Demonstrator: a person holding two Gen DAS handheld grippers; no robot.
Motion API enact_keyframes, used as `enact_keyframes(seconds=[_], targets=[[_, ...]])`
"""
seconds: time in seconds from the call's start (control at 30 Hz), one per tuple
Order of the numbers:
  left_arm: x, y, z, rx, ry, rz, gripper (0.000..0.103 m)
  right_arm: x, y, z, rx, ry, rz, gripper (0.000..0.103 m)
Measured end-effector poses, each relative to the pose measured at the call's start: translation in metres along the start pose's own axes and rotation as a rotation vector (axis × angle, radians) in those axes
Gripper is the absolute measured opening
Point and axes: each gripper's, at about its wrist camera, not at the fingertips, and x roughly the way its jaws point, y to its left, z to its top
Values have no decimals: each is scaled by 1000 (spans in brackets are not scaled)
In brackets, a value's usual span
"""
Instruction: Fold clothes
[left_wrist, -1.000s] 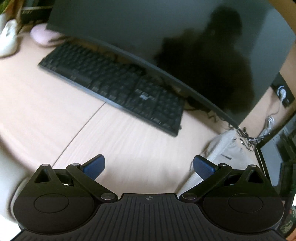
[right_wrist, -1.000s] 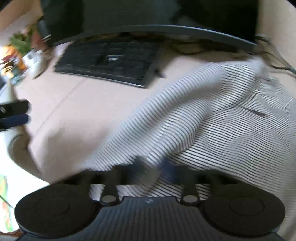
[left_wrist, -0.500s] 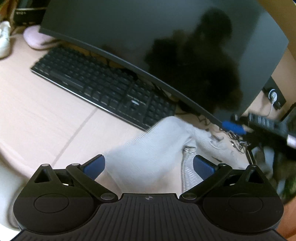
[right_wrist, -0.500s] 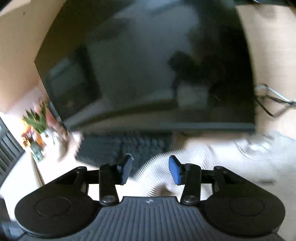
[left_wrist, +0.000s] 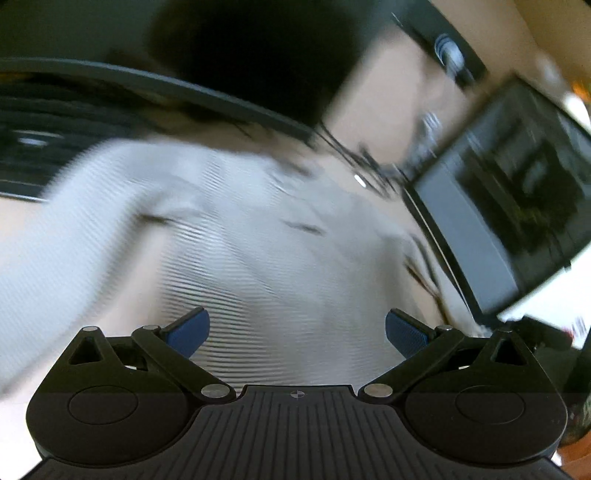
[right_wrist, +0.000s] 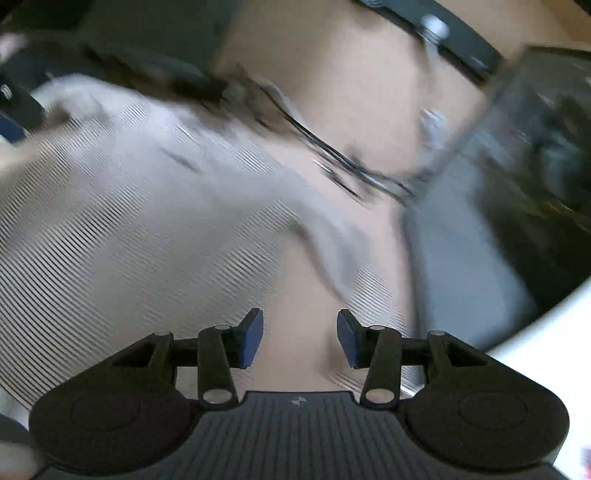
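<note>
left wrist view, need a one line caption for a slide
Open left gripper above a striped shirt on a desk, monitor behind; frame motion-blurred.

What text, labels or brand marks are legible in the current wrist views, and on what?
None legible; both views are motion-blurred.
Keyboard: key legends smeared, unreadable.
Monitor: dark, no text visible.
Striped garment: no label or print visible.
Left tool and right tool: each body carries only a small round emblem, no letters.
Dark case at right: no readable marking.
</note>
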Motion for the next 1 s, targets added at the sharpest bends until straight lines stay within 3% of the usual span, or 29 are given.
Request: enact_keyframes(seconds=[0.1,0.17,0.23,0.33,0.4,0.43,0.47,0.5,0.53,0.77,1.0], targets=[[35,-20,-6,60,89,-25,103,16,-27,-15,57,69,-40,44],[48,-25,-11,60,133,-36,103,24,-29,-22,30,83,-44,47],[58,-25,-16,44,165,-45,103,31,-21,-27,-65,91,-55,49],[60,-19,-16,-1,152,-61,103,43,-11,-36,-262,67,-140,48],[59,-15,-17,-29,143,-72,103,50,-11,-34,-320,45,-155,48],[58,-14,-18,-37,139,-75,103,54,-11,-33,-346,34,-160,45],[58,-14,-19,-40,135,-73,103,56,-14,-30,-338,33,-142,28],[57,-15,-18,-41,133,-69,103,52,-24,-20,-280,10,-116,8],[57,-15,-18,-38,131,-65,103,46,-33,-9,-214,-16,-89,3],[56,-24,-21,19,122,-27,103,9,-102,69,245,-199,96,3],[54,-20,-22,0,113,-52,103,-22,-162,144,662,-360,283,3]])
